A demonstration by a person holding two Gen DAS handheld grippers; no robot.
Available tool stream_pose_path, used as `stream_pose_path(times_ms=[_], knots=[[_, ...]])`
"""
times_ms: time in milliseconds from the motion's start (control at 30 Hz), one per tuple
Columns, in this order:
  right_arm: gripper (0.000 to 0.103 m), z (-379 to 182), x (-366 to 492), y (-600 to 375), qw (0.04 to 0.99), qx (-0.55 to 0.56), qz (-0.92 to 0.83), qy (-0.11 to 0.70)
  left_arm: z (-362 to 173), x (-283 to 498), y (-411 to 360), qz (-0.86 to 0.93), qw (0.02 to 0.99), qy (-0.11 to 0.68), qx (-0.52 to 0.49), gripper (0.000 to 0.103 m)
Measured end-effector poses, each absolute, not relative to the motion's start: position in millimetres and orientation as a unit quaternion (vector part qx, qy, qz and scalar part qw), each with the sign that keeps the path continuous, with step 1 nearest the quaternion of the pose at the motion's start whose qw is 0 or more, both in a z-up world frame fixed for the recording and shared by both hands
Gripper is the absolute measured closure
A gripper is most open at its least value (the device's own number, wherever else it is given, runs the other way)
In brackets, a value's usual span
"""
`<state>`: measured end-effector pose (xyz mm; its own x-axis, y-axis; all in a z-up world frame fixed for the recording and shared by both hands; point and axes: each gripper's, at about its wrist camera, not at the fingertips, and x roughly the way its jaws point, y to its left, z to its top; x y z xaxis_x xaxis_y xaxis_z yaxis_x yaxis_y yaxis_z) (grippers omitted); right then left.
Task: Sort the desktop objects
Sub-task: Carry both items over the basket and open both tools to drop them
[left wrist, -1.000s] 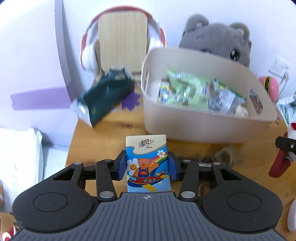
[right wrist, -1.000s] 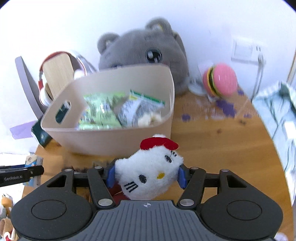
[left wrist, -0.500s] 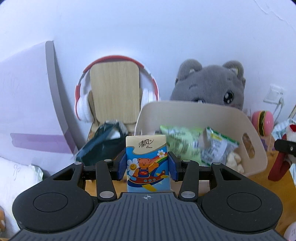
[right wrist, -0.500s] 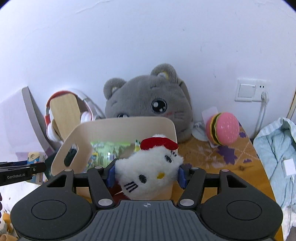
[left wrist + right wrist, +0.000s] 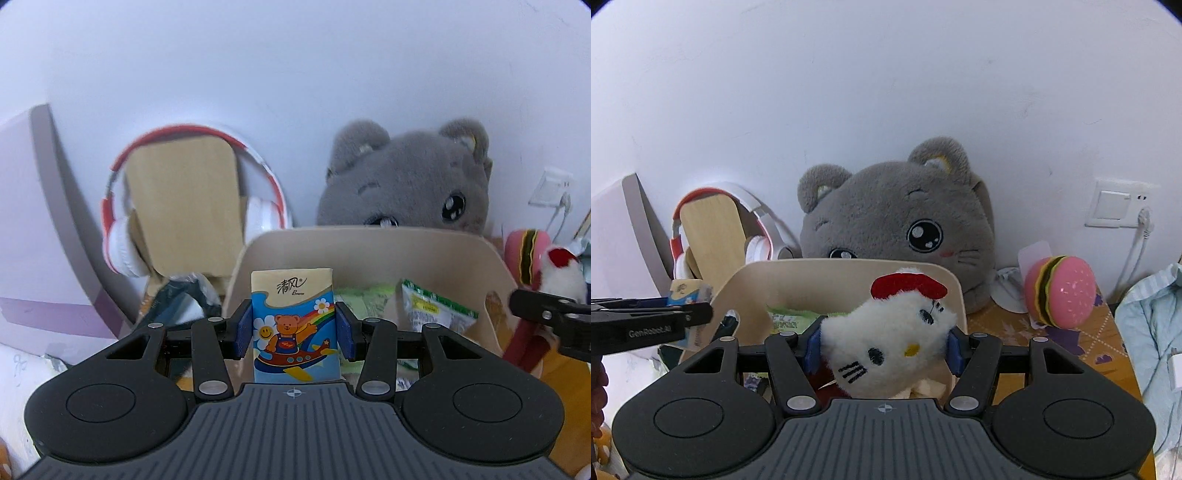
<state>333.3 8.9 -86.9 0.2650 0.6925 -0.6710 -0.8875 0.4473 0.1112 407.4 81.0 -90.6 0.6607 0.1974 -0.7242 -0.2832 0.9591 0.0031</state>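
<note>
Backdrop: white wall (image 5: 849, 92), grey cat plush (image 5: 897, 221) and red-white headphones (image 5: 125, 236) behind a beige bin (image 5: 369, 251) on the wooden counter (image 5: 1089, 362).
Left tool (image 5: 293, 330): clamped on an upright tissue pack (image 5: 293, 325), before the bin.
Right tool (image 5: 882, 349): gripping a white kitty plush (image 5: 886, 339), at the bin's front.

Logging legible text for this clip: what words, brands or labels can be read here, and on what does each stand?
"清风": top of the tissue pack held in the left gripper.
Small Latin script under it: too small to read.
"GenRobot.AI" (last letters unclear): side of the left gripper, in the right wrist view.
Print on the green snack packets in the beige bin: blurred, unreadable.
</note>
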Motion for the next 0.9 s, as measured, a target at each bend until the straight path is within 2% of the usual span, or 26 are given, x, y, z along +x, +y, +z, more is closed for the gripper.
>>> stream_pose_path(times_ms=[367,767,833,900], knots=[[0.044,-136.6,332.6,43.6,0.762,-0.199,0.496,0.364,-135.4,427.0,70.9,0.104,0.880,0.461,-0.044,0.056],[0.042,-159.1,330.4,57.6,0.735,-0.252,0.493,0.392,-153.1,429.4,64.6,0.096,0.866,0.489,-0.023,0.056],[0.040,-160.8,330.7,57.1,0.730,-0.256,0.494,0.398,-154.3,428.1,64.5,0.097,0.867,0.487,-0.019,0.052],[0.031,-160.9,332.9,56.6,0.723,-0.254,0.496,0.410,-154.6,426.6,64.4,0.099,0.868,0.486,-0.016,0.040]])
